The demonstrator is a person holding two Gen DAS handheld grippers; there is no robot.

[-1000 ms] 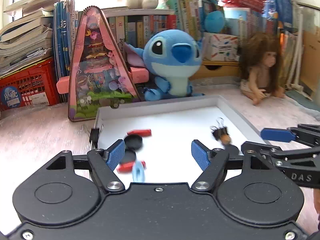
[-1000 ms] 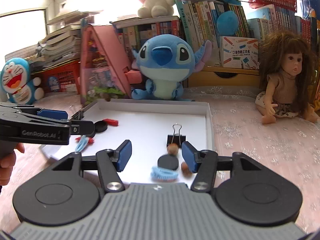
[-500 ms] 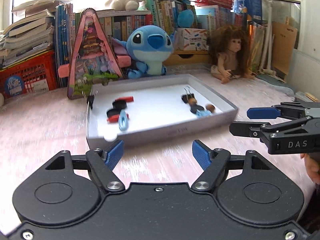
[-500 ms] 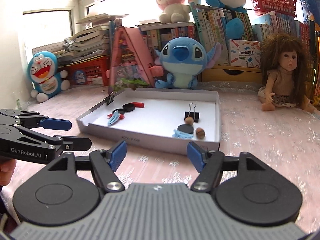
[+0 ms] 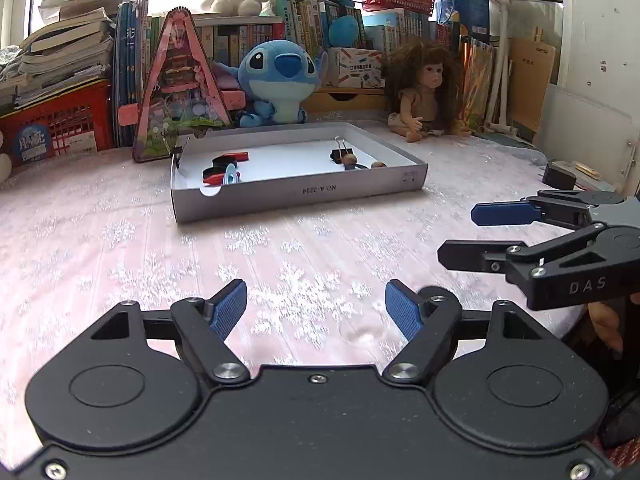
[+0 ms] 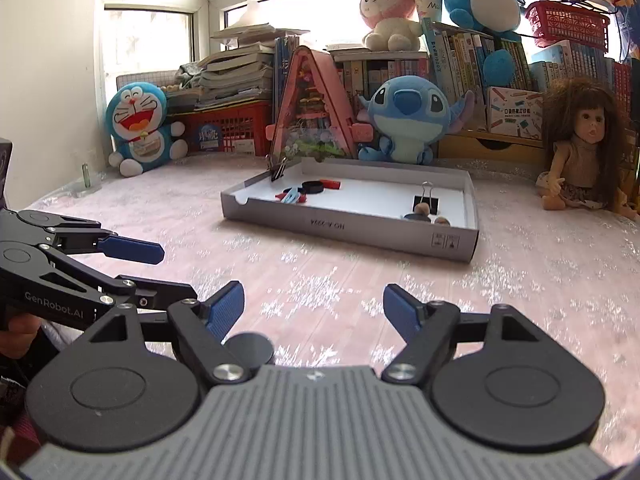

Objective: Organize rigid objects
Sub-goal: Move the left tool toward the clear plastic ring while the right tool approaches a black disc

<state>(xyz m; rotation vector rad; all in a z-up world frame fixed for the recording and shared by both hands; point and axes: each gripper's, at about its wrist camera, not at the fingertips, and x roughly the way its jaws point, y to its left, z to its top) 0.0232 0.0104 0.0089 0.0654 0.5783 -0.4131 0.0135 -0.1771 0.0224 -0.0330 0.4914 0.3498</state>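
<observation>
A shallow white tray (image 5: 300, 194) (image 6: 340, 226) lies on the pink cloth, well ahead of both grippers. On its left side are a black disc (image 6: 312, 187), red pieces (image 5: 240, 156) and a light blue clip (image 5: 231, 172). On its right are a black binder clip (image 5: 340, 154) (image 6: 426, 200) and brown beads (image 6: 422, 209). Another binder clip (image 6: 278, 170) grips the tray's far left corner. My left gripper (image 5: 316, 308) (image 6: 168, 272) is open and empty over bare cloth. My right gripper (image 6: 314, 308) (image 5: 472, 236) is empty too, and its jaws are opening.
Behind the tray stand a pink triangular toy house (image 5: 180, 92), a blue plush (image 5: 280, 80) and a doll (image 5: 420, 92), with books and a red basket (image 5: 56, 120) further back. A Doraemon plush (image 6: 140, 128) sits far left. A small black box (image 5: 558, 176) lies right.
Both grippers have drawn back from over the tray toward the near edge of the table, so the tray now lies far ahead. The right jaws have spread wider.
</observation>
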